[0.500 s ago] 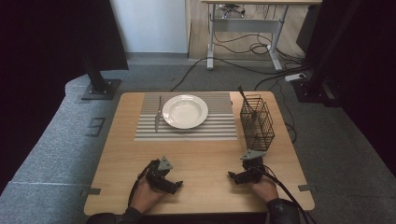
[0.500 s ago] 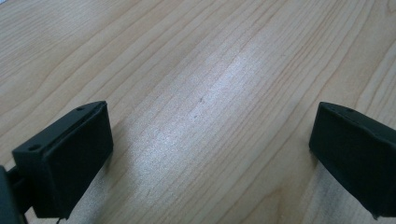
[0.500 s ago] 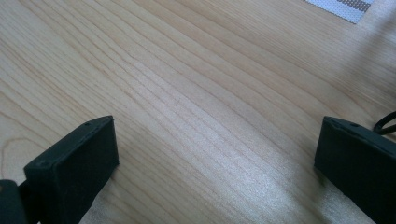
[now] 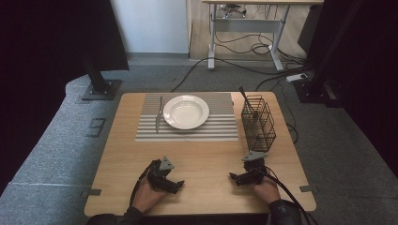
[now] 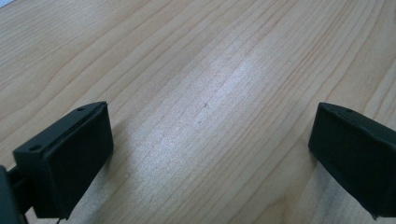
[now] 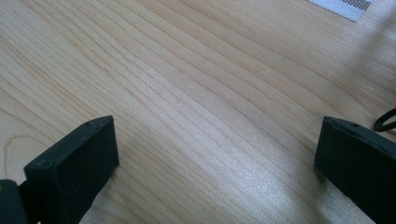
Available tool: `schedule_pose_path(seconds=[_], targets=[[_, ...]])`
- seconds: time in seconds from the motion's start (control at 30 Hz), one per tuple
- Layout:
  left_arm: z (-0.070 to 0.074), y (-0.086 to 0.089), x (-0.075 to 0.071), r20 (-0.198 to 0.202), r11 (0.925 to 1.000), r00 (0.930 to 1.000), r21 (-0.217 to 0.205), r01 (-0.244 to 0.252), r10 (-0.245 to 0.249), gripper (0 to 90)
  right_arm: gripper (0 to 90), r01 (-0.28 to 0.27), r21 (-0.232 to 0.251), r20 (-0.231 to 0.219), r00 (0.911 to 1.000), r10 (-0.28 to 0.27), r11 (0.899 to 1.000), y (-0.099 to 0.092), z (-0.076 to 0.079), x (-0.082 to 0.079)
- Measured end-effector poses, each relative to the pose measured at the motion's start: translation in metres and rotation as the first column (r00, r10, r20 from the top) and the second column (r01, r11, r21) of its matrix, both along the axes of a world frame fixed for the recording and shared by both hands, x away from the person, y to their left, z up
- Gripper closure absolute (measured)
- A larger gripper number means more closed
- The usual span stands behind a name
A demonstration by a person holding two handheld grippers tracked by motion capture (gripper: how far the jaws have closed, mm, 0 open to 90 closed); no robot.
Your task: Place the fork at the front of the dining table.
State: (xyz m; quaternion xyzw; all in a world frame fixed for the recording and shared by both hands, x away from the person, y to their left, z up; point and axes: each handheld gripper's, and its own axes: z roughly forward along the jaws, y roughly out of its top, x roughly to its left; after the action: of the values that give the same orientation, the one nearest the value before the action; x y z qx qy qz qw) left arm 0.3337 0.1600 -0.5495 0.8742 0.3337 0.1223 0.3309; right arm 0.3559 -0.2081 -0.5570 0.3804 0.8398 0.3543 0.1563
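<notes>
Wooden desk (image 4: 202, 159) lay bare under my left tool (image 4: 174, 183) and right tool (image 4: 237, 178), both spread wide and holding nothing, well short of the wire basket (image 4: 258, 124) beside the plate (image 4: 186, 111).

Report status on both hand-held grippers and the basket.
Left hand-held gripper and right hand-held gripper open, empty, low over the table. Wire basket upright ahead of the right one, utensil inside. Nothing between.

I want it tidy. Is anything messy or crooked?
Nothing stands out. The round white plate sits on the grey striped placemat, a silver knife lies beside it, and the black wire basket stands upright.
</notes>
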Motion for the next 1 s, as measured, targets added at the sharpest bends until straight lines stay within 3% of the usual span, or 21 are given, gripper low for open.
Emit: schedule_pose_path(seconds=[0.17,0.37,0.63,0.87,1.0], targets=[[0.0,-0.001,0.001,-0.001,1.0,1.0,-0.003,-0.005,0.005,0.0,0.0,0.0,0.0,0.0,1.0,0.0,1.0,0.0,0.0,0.0],[0.004,-0.003,0.006,-0.05,0.9992,0.9987,-0.039,0.007,-0.009,0.0,0.0,0.003,0.0,0.0,1.0,-0.003,1.0,0.0,0.0,-0.001],[0.028,-0.019,0.014,-0.027,0.9956,0.9962,-0.045,0.082,-0.083,0.0,0.0,0.003,0.0,0.0,1.0,-0.003,1.0,0.0,0.0,-0.001],[0.045,-0.033,0.024,-0.001,0.9902,0.9928,-0.072,0.12,-0.12,0.0,0.0,0.003,0.0,0.0,1.0,-0.003,1.0,0.0,0.0,-0.001],[0.056,-0.044,0.031,0.013,0.988,0.99,-0.063,0.141,-0.14,0.2,0.0,0.003,0.0,0.0,1.0,-0.003,1.0,0.0,0.0,-0.001]])
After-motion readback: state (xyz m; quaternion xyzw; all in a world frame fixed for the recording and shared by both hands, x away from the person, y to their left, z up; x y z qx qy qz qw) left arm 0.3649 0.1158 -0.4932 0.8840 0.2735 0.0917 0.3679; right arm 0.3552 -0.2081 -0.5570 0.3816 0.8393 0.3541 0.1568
